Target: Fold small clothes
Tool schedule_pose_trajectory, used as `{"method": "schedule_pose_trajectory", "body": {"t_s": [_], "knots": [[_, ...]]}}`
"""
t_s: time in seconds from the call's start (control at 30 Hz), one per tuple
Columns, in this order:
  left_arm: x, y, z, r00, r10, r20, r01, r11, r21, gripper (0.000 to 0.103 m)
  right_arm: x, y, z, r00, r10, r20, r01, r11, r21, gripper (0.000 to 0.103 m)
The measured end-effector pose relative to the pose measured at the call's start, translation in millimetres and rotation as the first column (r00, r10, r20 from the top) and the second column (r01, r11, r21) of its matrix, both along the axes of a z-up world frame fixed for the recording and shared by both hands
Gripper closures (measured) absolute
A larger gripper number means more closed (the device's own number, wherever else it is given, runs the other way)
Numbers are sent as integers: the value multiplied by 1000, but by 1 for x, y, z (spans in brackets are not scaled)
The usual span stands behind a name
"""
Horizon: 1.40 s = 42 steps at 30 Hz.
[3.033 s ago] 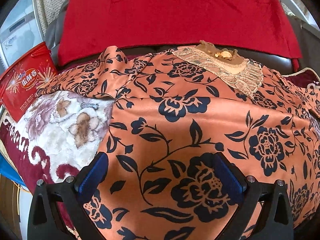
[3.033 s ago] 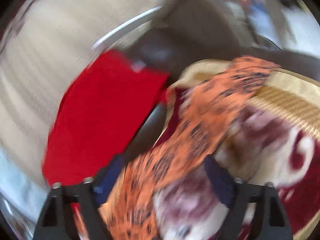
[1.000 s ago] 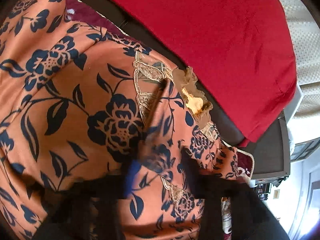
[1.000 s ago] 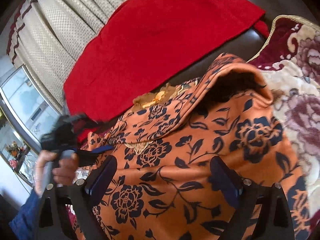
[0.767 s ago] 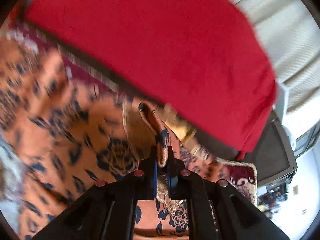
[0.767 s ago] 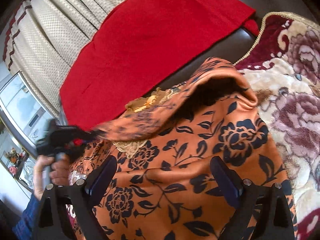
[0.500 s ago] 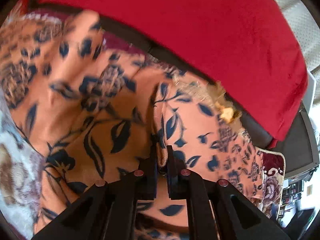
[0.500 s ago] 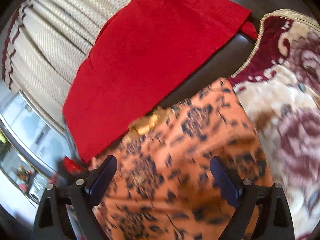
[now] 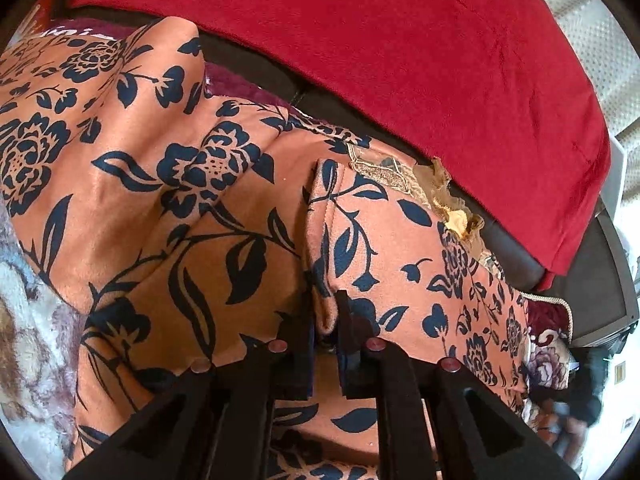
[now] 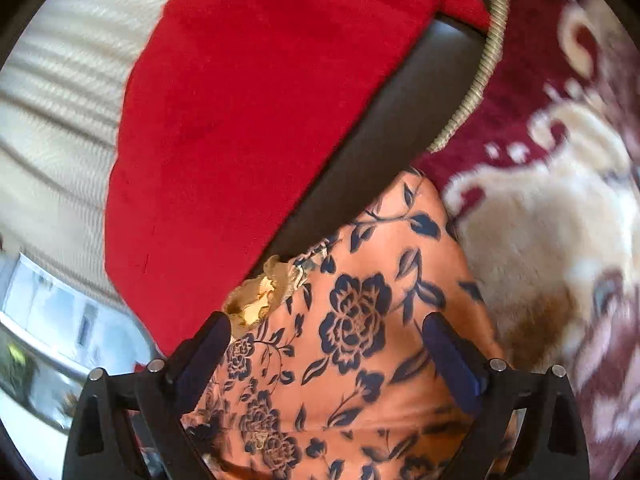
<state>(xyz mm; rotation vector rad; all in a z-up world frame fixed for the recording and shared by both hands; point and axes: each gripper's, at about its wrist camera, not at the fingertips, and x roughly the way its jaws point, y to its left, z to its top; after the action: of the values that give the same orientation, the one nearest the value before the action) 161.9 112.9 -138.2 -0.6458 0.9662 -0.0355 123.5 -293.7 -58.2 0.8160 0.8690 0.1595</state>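
**Sleeve edge being pinched, right claw spread above**

The orange floral garment [image 9: 192, 216] is being spread over a plush maroon-and-cream blanket [image 10: 560, 208] on a dark sofa [image 10: 384, 120]. A hemmed edge of the garment is being clamped by the left gripper [image 9: 326, 332], its jaws drawn nearly together with the fabric fold standing between them. The folded-over flap is being laid across the garment body, beside the gold lace collar [image 9: 448, 200]. The right gripper [image 10: 328, 344] is being held with jaws wide apart, nothing between them but the garment surface lying beyond; contact cannot be told. The collar is being seen near its left finger [image 10: 200, 356]. A red cloth [image 9: 400, 40] is being draped over the sofa back, just behind the garment. Cream curtains [image 10: 60, 80] are being seen behind it.
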Motion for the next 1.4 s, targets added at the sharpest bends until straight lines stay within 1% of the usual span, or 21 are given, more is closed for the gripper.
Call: {"method": "schedule_pose_trajectory", "body": {"t_s": [0.03, 0.07, 0.13, 0.17, 0.2, 0.27, 0.33, 0.4, 0.47, 0.53, 0.63, 0.8, 0.83, 0.9, 1.03, 1.07, 1.1, 1.17, 1.23, 1.3, 1.4], "knots": [[-1, 1, 3, 1000, -7, -2, 7, 1000, -2, 92, 8, -2, -13, 997, -15, -78, 12, 999, -40, 5], [-5, 5, 8, 1000, -11, -6, 11, 1000, -3, 86, 13, -6, -27, 991, -18, -131, 15, 1000, -23, 5], [-20, 21, 27, 999, 11, 35, -9, 999, -33, 64, 7, -3, -16, 996, -34, -77, 30, 998, -53, 5], [-28, 31, 36, 997, 26, 69, -23, 998, -56, 43, 1, 4, -5, 998, -31, -53, 26, 995, -96, 5], [-43, 51, 49, 990, 56, 130, -45, 996, -81, 30, -6, 11, 4, 1000, -16, -22, 14, 992, -129, 5], [-62, 83, 64, 972, 115, 207, -97, 991, -92, 28, -26, 33, 20, 998, 38, 45, -28, 980, -199, 5], [-79, 132, 72, 947, 221, 235, -197, 973, -120, 27, -45, 56, 27, 993, 90, 75, -69, 968, -243, 5], [-91, 193, 69, 912, 342, 227, -306, 935, -182, 27, -61, 76, 26, 987, 135, 91, -108, 960, -257, 5], [-99, 246, 60, 866, 457, 204, -410, 881, -237, 28, -75, 98, 22, 977, 192, 98, -160, 950, -270, 5], [-97, 302, 46, 843, 519, 144, -470, 840, -272, 30, -87, 118, 11, 969, 229, 93, -193, 935, -297, 5], [-87, 350, 30, 829, 550, 99, -510, 817, -269, 37, -96, 144, -5, 958, 280, 59, -240, 900, -364, 5], [-71, 381, 5, 814, 579, 40, -552, 793, -257, 40, -106, 156, -19, 952, 302, 48, -248, 857, -452, 5], [-71, 382, 3, 808, 589, 25, -564, 784, -260, 40, -108, 156, -22, 952, 301, 48, -248, 858, -450, 5], [-76, 385, -6, 777, 630, 11, -600, 745, -290, 40, -108, 156, -25, 954, 296, 46, -247, 863, -442, 5], [-72, 386, -5, 767, 642, 16, -616, 742, -265, 40, -108, 157, -26, 953, 297, 61, -239, 861, -449, 4], [-72, 387, -4, 762, 648, 14, -623, 738, -258, 47, -109, 157, -26, 953, 297, 65, -238, 860, -452, 4], [-69, 390, -4, 752, 659, 1, -640, 731, -235, 70, -109, 157, -27, 952, 299, 67, -238, 860, -451, 3], [-60, 399, -9, 751, 658, -54, -654, 732, -190, 97, -108, 157, -27, 951, 300, 70, -240, 863, -445, 3], [-56, 401, -11, 743, 664, -85, -667, 724, -175, 98, -109, 156, -27, 951, 300, 75, -238, 866, -440, 3], [-52, 386, 11, 756, 654, -33, -654, 753, -73, 98, -109, 155, -27, 951, 299, 82, -235, 869, -435, 3], [-48, 338, 65, 816, 564, 122, -573, 819, 44, 99, -110, 153, -28, 950, 297, 94, -231, 875, -425, 3]]}}
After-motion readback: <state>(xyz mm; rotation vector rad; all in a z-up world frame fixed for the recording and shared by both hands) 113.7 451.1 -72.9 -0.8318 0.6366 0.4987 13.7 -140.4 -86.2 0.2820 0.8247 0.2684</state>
